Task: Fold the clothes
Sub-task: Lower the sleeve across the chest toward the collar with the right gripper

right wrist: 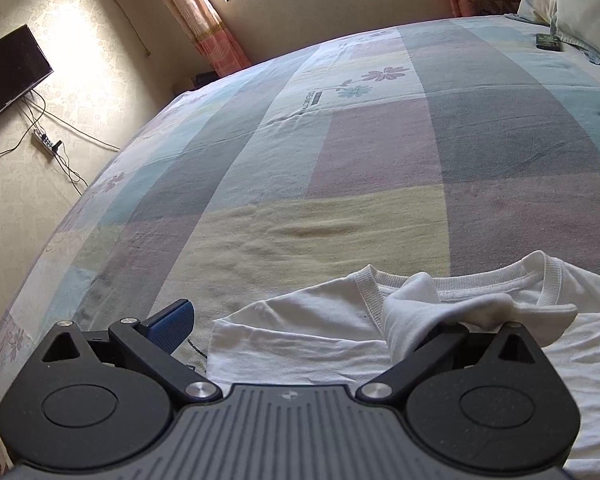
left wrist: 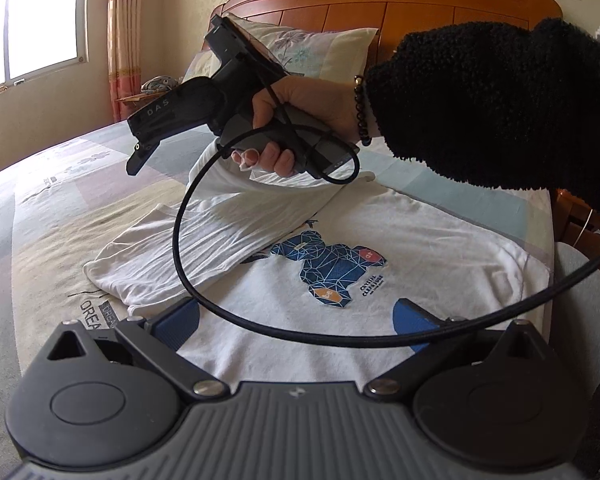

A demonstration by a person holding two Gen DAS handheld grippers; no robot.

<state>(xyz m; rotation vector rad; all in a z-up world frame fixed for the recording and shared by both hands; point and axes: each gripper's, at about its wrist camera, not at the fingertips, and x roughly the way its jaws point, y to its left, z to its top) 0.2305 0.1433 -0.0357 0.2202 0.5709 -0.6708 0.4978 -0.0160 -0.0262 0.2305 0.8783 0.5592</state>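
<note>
T-shirt point(left wrist: 400, 240) lies flat on the bed point(left wrist: 52, 200) for folding; your spread left hand-held gripper point(left wrist: 300, 320) hovers at six o'clock, right hand-held gripper point(right wrist: 312, 320) spread too.

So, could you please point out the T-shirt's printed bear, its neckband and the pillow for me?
printed bear point(left wrist: 332, 266): left wrist view, on the blue body.
neckband point(right wrist: 553, 280): right wrist view, on the ribbed collar edge.
pillow point(left wrist: 320, 50): left wrist view, on the floral front face.

White T-shirt point(left wrist: 400, 232) with blue bear print, flat, one side folded over.
</note>
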